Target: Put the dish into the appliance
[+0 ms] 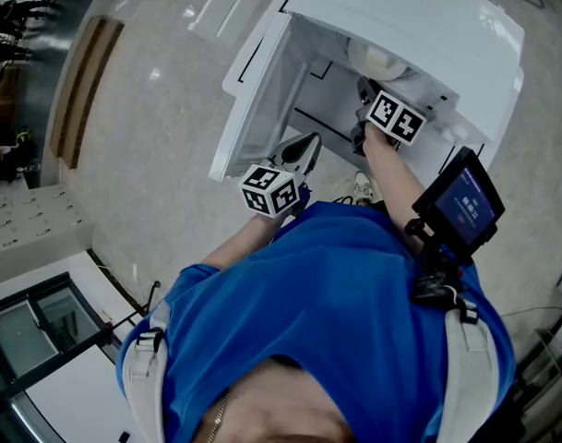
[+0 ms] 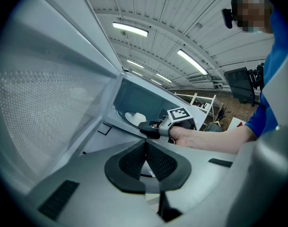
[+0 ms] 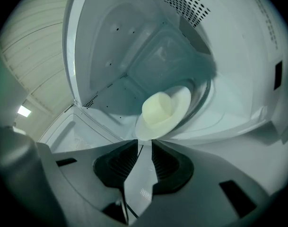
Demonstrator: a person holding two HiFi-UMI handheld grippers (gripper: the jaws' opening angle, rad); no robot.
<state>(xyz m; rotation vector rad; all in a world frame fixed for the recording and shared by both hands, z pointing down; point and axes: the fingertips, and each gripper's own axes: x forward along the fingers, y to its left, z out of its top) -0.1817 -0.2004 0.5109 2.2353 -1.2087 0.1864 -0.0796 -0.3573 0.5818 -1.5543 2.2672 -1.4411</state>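
Two tongs work at the open appliance [image 1: 428,17] in the head view. The right tongs [image 1: 365,90] reach into its cavity beside the pale dish [image 1: 377,60], and the left tongs [image 1: 306,148] hang by the door [image 1: 257,100].

In the left gripper view, the left tongs [image 2: 145,143] are pressed together on nothing.

In the right gripper view, the right tongs [image 3: 144,143] pinch the dish [image 3: 165,110] by its rim. It is inside the cavity, tilted, and seemingly not yet set down. Lowering it and letting go remain, and probably closing the door.
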